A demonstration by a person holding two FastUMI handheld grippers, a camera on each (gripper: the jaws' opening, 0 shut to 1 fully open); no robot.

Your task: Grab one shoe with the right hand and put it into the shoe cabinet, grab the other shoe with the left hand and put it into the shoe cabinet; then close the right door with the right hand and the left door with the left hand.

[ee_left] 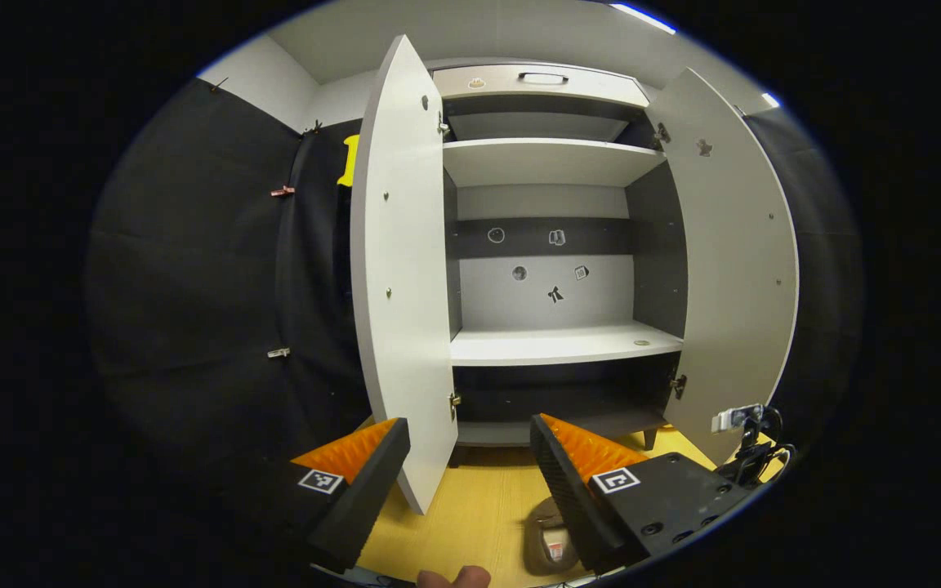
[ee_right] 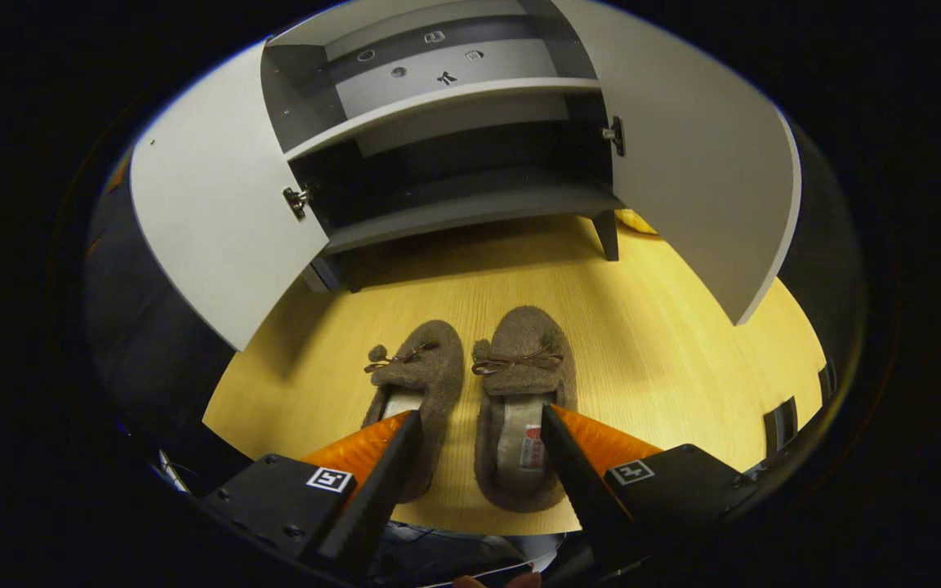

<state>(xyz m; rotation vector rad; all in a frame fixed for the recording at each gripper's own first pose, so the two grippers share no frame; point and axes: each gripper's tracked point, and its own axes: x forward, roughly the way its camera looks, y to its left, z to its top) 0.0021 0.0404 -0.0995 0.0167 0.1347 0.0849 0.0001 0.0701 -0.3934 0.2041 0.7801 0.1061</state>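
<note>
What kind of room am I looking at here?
Probably a mock-up home entryway in a recording booth: an open shoe cabinet on a wood-look floor, a pair of fuzzy slippers before it, black cloth hung around.

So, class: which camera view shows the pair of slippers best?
The right gripper view: both slippers lie side by side on the floor, toes toward the cabinet. The left gripper view catches just part of one slipper beside its claw.

left gripper (ee_left: 469,445): two wedge fingers with ribbed inner faces, a square black-and-white marker on each
left gripper body: black block, round screw holes
right gripper (ee_right: 479,433): same wedge fingers, same square markers
right gripper body: black blocks, small screws
</note>
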